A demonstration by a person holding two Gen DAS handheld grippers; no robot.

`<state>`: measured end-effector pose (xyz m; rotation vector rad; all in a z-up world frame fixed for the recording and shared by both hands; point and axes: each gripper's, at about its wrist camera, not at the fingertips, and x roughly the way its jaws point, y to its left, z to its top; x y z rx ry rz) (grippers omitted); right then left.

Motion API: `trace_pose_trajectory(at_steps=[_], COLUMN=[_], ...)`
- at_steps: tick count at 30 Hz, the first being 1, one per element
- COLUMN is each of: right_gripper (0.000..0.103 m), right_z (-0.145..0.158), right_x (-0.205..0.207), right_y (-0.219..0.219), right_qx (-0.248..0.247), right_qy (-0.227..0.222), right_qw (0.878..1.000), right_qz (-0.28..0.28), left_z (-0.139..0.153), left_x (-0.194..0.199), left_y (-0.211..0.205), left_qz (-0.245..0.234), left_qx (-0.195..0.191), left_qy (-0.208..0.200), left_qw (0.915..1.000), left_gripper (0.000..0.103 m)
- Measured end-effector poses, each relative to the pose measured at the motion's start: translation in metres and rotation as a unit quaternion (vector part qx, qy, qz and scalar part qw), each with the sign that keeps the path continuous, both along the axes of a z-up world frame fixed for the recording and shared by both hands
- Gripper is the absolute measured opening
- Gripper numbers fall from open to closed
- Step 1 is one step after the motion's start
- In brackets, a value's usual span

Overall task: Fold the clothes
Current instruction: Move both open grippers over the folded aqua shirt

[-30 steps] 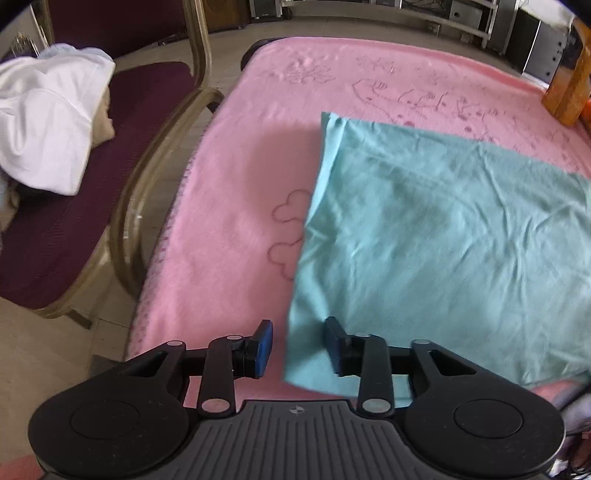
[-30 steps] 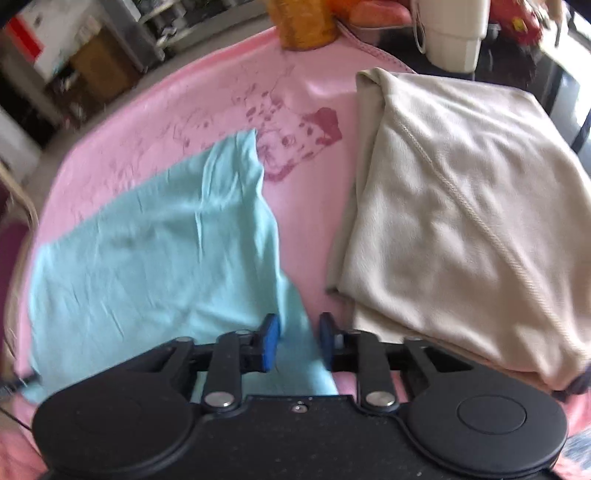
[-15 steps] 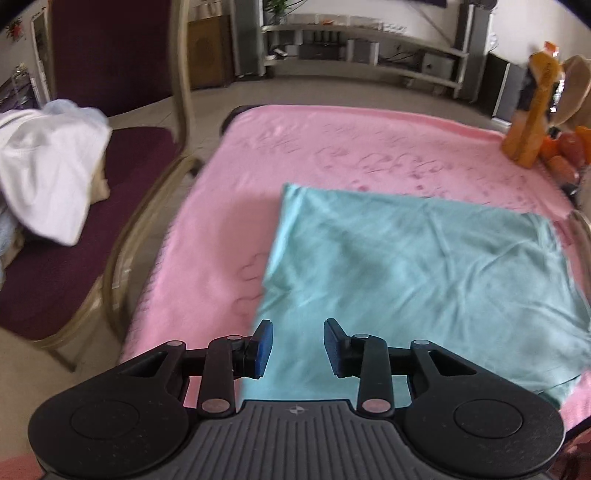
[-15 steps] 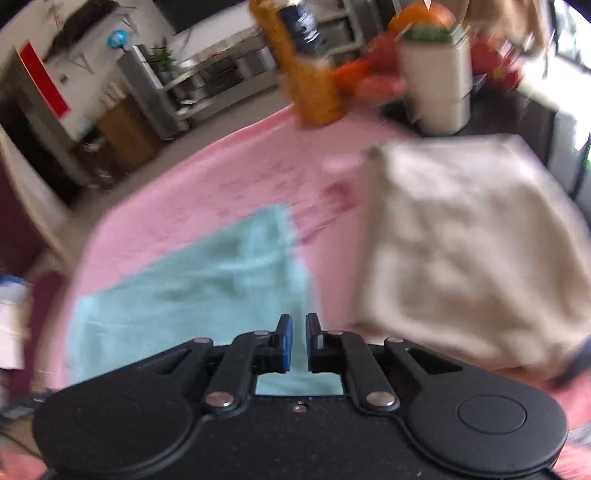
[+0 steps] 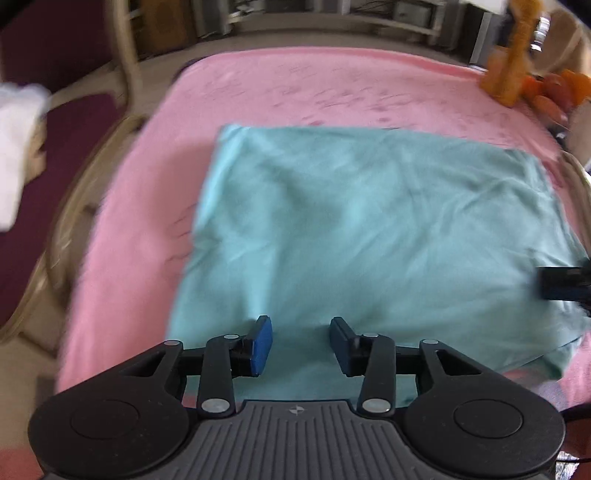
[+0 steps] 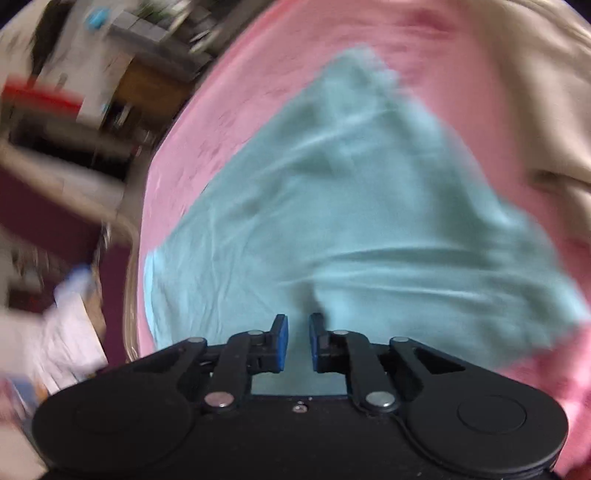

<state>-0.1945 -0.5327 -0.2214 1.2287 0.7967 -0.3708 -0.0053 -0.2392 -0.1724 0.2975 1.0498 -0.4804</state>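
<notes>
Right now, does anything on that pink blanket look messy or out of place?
Nothing much. The teal cloth lies flat on the pink blanket, lightly wrinkled, its near right corner slightly rumpled. A beige garment sits beside it.

The place looks like a lived-in home, probably a living or dining room. A pink patterned blanket (image 5: 325, 85) covers the worktop, and a wooden armchair (image 5: 74, 155) with a dark red cushioned seat stands beside it, piled with white laundry (image 5: 18, 147). Low shelving (image 5: 332, 11) crowded with household clutter lines the far wall, and orange soft toys (image 5: 517, 74) sit at the worktop's far corner.
</notes>
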Motion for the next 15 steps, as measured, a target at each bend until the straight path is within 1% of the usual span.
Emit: trace_pose_trajectory(at_steps=[1, 3, 4, 5, 6, 7, 8, 9, 10, 12, 15], right_gripper=[0.005, 0.003, 0.002, 0.003, 0.006, 0.007, 0.015, 0.025, 0.025, 0.025, 0.025], right_z=[-0.002, -0.007, -0.008, -0.009, -0.008, -0.005, -0.001, 0.004, 0.009, 0.019, 0.030], right_x=[-0.016, -0.051, -0.068, -0.082, -0.096, -0.108, -0.116, -0.121, -0.123, -0.121, -0.105], right_y=[-0.009, -0.028, -0.036, -0.041, -0.045, -0.047, -0.047, -0.045, -0.043, -0.037, -0.027], right_qx=[0.016, 0.046, 0.058, 0.065, 0.064, 0.052, 0.035, 0.019, 0.005, -0.017, -0.051], right_qy=[0.006, 0.017, 0.015, 0.013, 0.016, 0.019, 0.022, 0.023, 0.017, -0.010, -0.029], right_qw=[0.999, 0.995, 0.991, 0.988, 0.984, 0.981, 0.979, 0.977, 0.977, 0.980, 0.983], right_qz=[-0.029, -0.089, -0.117, -0.140, -0.163, -0.184, -0.200, -0.210, -0.211, -0.200, -0.173], left_z=[0.001, 0.003, 0.004, 0.005, 0.005, 0.006, 0.008, 0.011, 0.015, 0.022, 0.025], left_x=[0.003, 0.006, 0.006, 0.008, 0.009, 0.011, 0.012, 0.014, 0.012, 0.007, 0.002], left_y=[0.011, 0.031, 0.038, 0.045, 0.051, 0.058, 0.063, 0.064, 0.063, 0.058, 0.042], left_qz=[0.013, 0.037, 0.051, 0.067, 0.083, 0.099, 0.110, 0.116, 0.116, 0.109, 0.086], left_qx=[-0.004, -0.016, -0.014, -0.013, -0.013, -0.012, -0.022, -0.035, -0.046, -0.063, -0.065], left_qy=[0.008, 0.020, 0.018, 0.016, 0.014, 0.012, 0.012, 0.009, 0.002, -0.013, -0.031], left_qw=[0.9999, 0.9990, 0.9984, 0.9976, 0.9964, 0.9950, 0.9936, 0.9926, 0.9922, 0.9919, 0.9937], left_gripper=[0.037, 0.030, 0.030, 0.032, 0.039, 0.037, 0.034, 0.034, 0.034, 0.035, 0.037])
